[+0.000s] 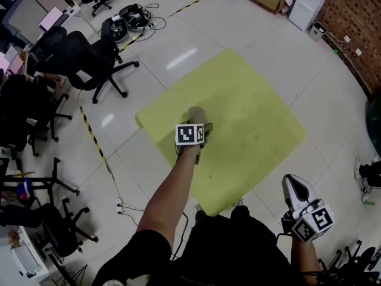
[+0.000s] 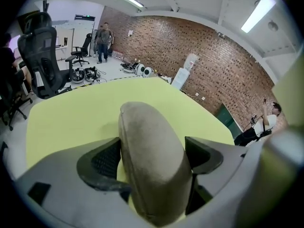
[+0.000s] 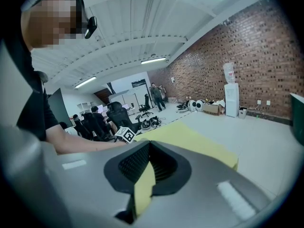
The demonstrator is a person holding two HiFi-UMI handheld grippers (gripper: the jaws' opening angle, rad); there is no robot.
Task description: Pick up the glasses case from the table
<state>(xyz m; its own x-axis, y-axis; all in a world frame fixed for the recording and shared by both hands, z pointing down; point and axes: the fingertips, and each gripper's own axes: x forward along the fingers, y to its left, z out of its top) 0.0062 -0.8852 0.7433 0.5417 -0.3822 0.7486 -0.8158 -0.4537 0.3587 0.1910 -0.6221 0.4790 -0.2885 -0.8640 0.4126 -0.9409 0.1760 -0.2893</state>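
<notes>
A grey-brown oval glasses case point(image 1: 195, 113) point(image 2: 152, 160) lies on the yellow table point(image 1: 250, 112) near its left edge. My left gripper point(image 1: 197, 120) point(image 2: 152, 144) points down over it, jaws spread wide with the case between them. The right pad stands off the case with a visible gap, and the left pad point(image 2: 102, 160) sits close beside it. My right gripper point(image 1: 293, 182) point(image 3: 149, 146) hangs off the table's near right corner, its fingers together at the tips with nothing in them. A strip of yellow table shows through the slit behind its pads.
Black office chairs point(image 1: 89, 58) stand on the floor to the table's left, with cables and a black-and-yellow floor tape point(image 1: 95, 142) nearby. A water dispenser point(image 1: 306, 5) stands by the brick wall at the far right. A person point(image 2: 103, 37) stands far behind the table.
</notes>
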